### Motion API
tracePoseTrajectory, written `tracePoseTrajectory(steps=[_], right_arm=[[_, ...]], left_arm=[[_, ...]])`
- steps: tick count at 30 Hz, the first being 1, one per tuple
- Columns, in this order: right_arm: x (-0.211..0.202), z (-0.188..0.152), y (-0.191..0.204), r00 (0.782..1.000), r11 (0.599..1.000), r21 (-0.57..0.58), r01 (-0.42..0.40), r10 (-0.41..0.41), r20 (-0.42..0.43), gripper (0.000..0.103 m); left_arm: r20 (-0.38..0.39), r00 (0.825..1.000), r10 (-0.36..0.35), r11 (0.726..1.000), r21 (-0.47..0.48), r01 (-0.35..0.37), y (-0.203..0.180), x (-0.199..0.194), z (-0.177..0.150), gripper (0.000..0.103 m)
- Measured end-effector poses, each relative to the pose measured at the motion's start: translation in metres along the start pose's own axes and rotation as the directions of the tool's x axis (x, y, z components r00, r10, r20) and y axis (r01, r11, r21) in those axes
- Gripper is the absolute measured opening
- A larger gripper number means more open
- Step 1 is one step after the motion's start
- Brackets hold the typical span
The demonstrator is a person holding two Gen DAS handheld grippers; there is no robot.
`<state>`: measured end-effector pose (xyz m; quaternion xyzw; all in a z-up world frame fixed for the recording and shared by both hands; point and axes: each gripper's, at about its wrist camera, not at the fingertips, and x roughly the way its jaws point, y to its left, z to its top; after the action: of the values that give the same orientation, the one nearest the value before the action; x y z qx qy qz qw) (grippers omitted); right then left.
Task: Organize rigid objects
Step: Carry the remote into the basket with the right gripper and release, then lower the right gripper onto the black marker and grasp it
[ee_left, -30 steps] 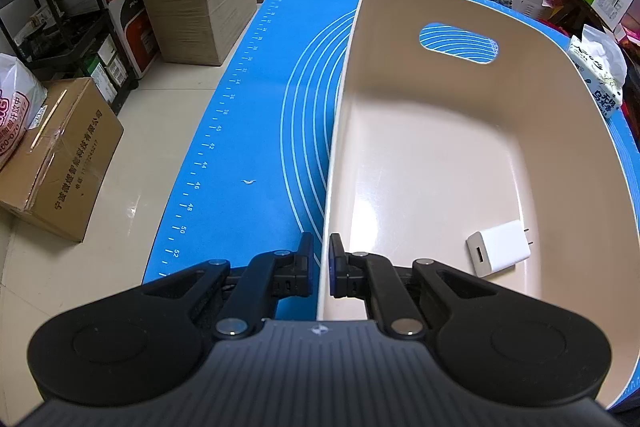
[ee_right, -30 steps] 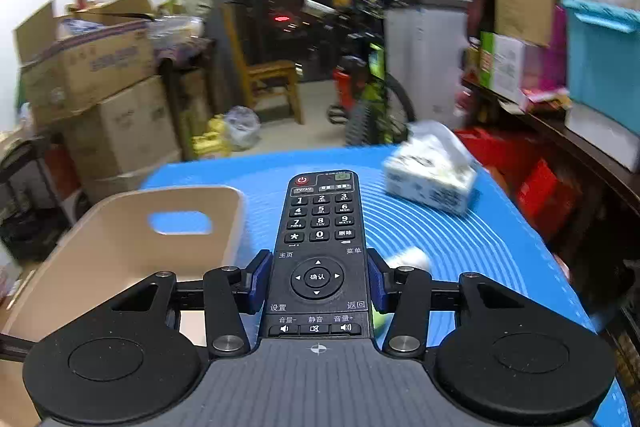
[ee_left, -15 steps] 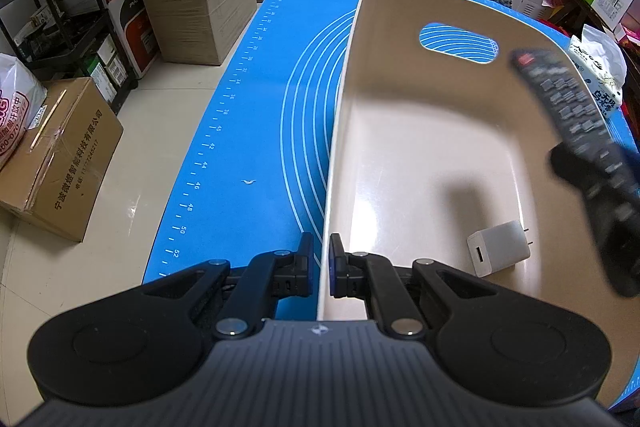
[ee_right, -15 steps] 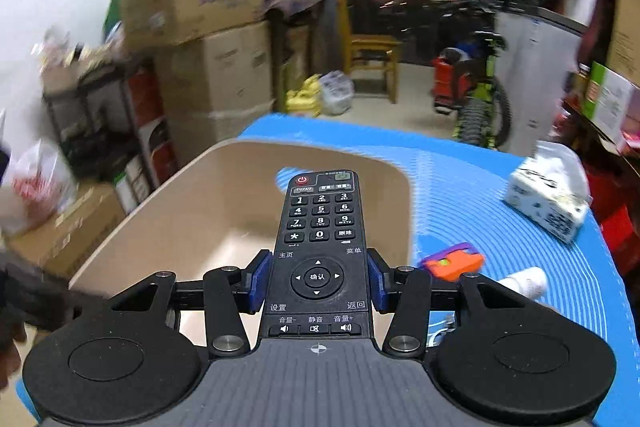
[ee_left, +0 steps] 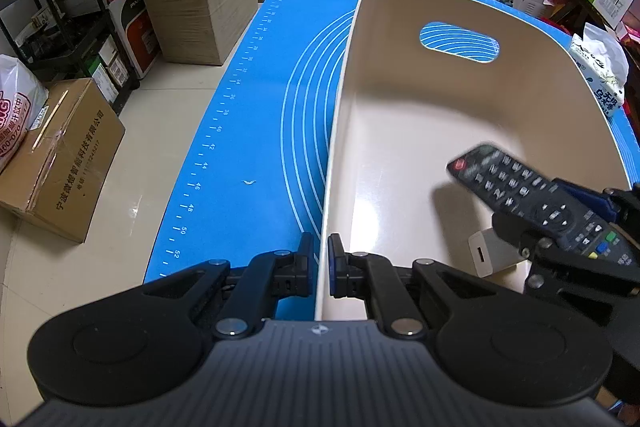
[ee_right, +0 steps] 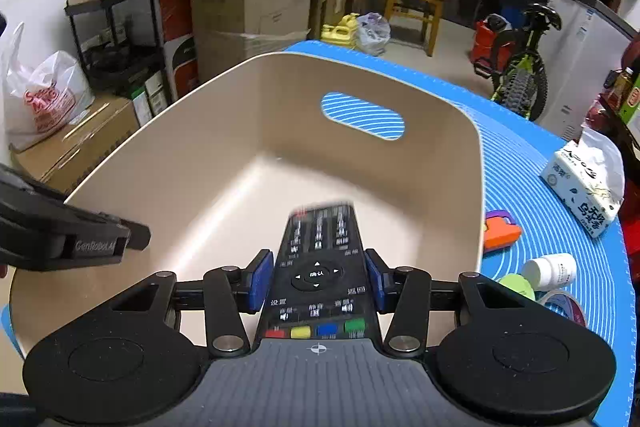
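The left hand-held gripper was found clamped on the near rim of the beige bin; the remote control was held above the bin's interior, gripped by the right hand-held gripper; a white charger lay on the bin floor.

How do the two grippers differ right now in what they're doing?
The left gripper is clamped on the tub's near rim; the right gripper carries the black remote, though its pads look slightly off the sides and the remote is blurred. The left sits at rim level; the right hangs inside the tub, over the white charger. Both point the same way.
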<state>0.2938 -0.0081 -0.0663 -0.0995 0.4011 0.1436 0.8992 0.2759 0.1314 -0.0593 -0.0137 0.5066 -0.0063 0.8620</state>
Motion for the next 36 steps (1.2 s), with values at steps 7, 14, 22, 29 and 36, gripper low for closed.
tracePoseTrajectory(steps=[7, 14, 22, 29, 36], right_arm=[[-0.008, -0.003, -0.005, 0.999, 0.999, 0.036, -0.036, 0.035, 0.031, 0.062], [-0.036, -0.003, -0.030, 0.989, 0.994, 0.096, -0.055, 0.041, 0.140, 0.079], [-0.075, -0.010, -0.083, 0.956, 0.985, 0.165, 0.044, -0.089, 0.279, 0.098], [-0.067, -0.035, -0.128, 0.954, 0.950, 0.291, 0.112, -0.184, 0.235, 0.101], [-0.039, -0.061, -0.134, 0.972, 0.949, 0.285, 0.133, -0.182, 0.151, 0.101]], left_arm=[[-0.002, 1.000, 0.002, 1.000, 0.002, -0.002, -0.001, 0.001, 0.000, 0.010], [-0.003, 1.000, 0.003, 1.000, 0.002, -0.003, -0.001, 0.001, 0.000, 0.011], [-0.003, 1.000, 0.005, 1.000, 0.001, -0.005, -0.001, 0.001, 0.000, 0.011], [-0.004, 1.000, 0.005, 1.000, 0.002, -0.005, -0.002, 0.001, 0.000, 0.011], [-0.004, 1.000, 0.005, 1.000, 0.002, -0.005, -0.001, 0.001, 0.000, 0.011]])
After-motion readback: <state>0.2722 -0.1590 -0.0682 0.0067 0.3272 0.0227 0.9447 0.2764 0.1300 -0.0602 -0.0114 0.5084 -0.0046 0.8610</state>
